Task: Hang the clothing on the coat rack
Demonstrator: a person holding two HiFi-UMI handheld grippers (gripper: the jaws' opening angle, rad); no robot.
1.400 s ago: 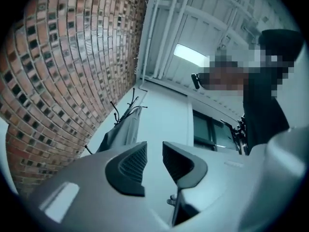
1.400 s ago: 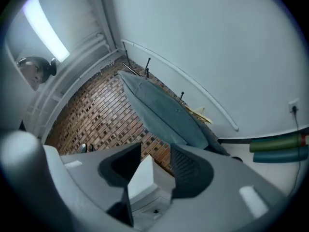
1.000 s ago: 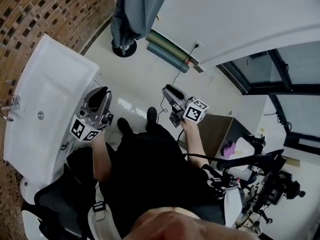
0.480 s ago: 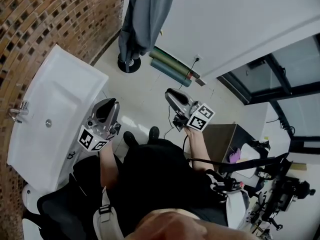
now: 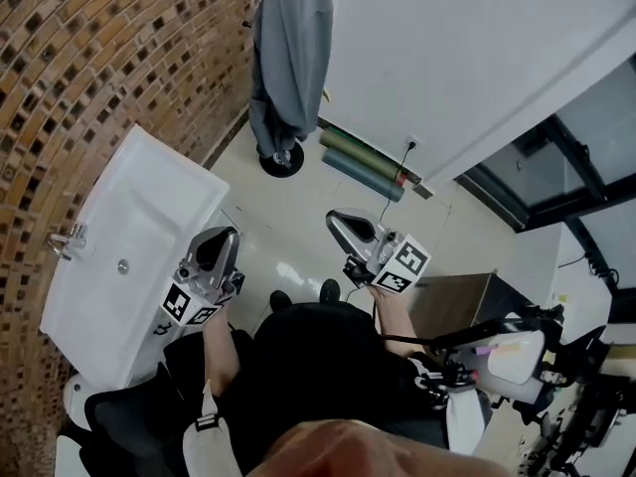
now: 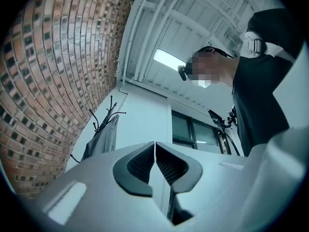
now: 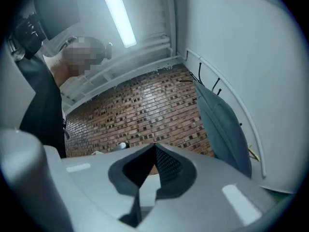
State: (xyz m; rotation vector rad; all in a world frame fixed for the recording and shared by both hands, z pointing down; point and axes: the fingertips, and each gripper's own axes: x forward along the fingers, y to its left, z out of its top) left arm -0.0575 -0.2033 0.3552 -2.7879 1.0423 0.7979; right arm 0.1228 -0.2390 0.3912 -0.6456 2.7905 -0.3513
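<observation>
Holding both grippers out in front of you, you have nothing in either one. Your left gripper (image 6: pixel 155 146) is closing, and its ribbed pads meet tip to tip with nothing between them. Your right gripper (image 7: pixel 154 149) is closing likewise, with its pads together and empty. The grey clothing (image 5: pixel 288 58) hangs well ahead of both grippers, draped on the coat rack (image 5: pixel 281 159), whose round dark base stands on the pale floor (image 5: pixel 298 207) beneath the hem. From the left gripper the clothing lies ahead and to the left, with black hooks (image 6: pixel 108 112) sticking up above it. From the right gripper it lies ahead and to the right, against the white wall (image 7: pixel 251 57). A white sink (image 5: pixel 129 237) sits just left of your left gripper, against the brick wall (image 5: pixel 99 48). Two green rolls (image 5: pixel 363 162) lie on the floor beyond your right gripper, near the rack's base.
</observation>
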